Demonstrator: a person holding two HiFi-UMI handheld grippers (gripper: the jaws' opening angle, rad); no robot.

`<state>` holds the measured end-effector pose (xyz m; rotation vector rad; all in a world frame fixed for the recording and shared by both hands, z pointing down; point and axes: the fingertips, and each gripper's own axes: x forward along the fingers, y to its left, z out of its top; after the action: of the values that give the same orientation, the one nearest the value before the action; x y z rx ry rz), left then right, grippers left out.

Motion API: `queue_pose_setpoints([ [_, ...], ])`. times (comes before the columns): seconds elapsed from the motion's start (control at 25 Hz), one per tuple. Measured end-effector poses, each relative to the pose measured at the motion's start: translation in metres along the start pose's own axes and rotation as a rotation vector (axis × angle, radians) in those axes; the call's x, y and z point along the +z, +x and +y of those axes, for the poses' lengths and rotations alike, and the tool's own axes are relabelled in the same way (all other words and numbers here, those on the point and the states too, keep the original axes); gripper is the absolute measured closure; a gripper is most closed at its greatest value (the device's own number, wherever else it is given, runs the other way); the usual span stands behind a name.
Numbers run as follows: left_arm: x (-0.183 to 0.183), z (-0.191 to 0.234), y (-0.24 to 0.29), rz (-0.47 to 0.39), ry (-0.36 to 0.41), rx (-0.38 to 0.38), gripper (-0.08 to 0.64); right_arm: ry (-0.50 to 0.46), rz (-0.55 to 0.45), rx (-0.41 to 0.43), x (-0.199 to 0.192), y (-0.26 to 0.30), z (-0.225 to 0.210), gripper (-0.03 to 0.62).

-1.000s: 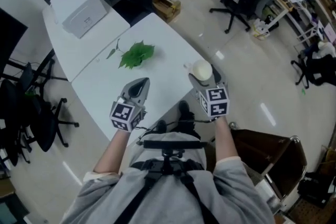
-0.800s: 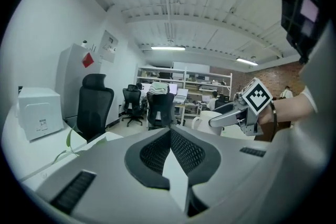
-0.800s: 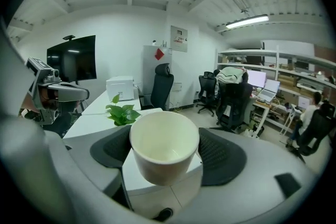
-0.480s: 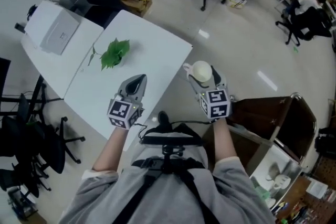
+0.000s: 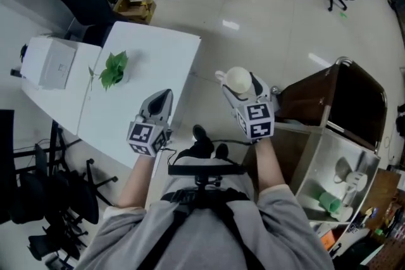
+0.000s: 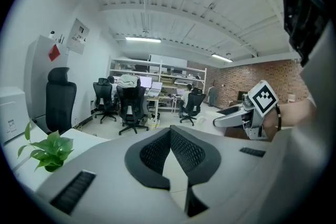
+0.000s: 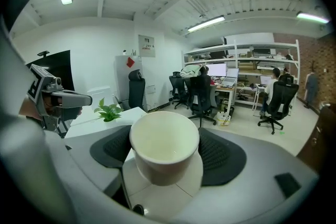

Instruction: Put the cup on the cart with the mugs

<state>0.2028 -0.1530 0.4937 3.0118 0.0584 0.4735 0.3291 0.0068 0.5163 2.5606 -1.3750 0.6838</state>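
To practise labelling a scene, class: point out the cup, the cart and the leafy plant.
cup (image 7: 164,140): right gripper view, inside wall.
cart (image 5: 307,98): head view, brown side panel.
plant (image 5: 114,67): head view, green leaves.
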Motion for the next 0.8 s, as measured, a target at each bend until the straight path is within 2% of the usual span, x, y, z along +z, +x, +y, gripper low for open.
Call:
queue_pose_setpoints([
  [0.24,-0.003,-0.048,-0.003,0.000,0.034,-0.040,0.555,0.031,-0.036,-0.051,-0.017,-0.043,-0.024,0.184],
  [0.4,-0.008,-0.067,-0.010,0.012,0.049,-0.070,0.554,0.068,-0.045,-0.080,-0.028,-0.062,-0.026,0.184],
  [0.52,-0.004,-0.075,-0.016,0.026,0.046,-0.080,0.555,0.061,-0.052,-0.089,-0.037,-0.070,-0.022,0.184],
  [0.8,-0.007,-0.080,-0.024,-0.009,0.094,-0.206,0.555,0.094,-0.057,-0.183,-0.044,-0.096,0.005,0.184],
])
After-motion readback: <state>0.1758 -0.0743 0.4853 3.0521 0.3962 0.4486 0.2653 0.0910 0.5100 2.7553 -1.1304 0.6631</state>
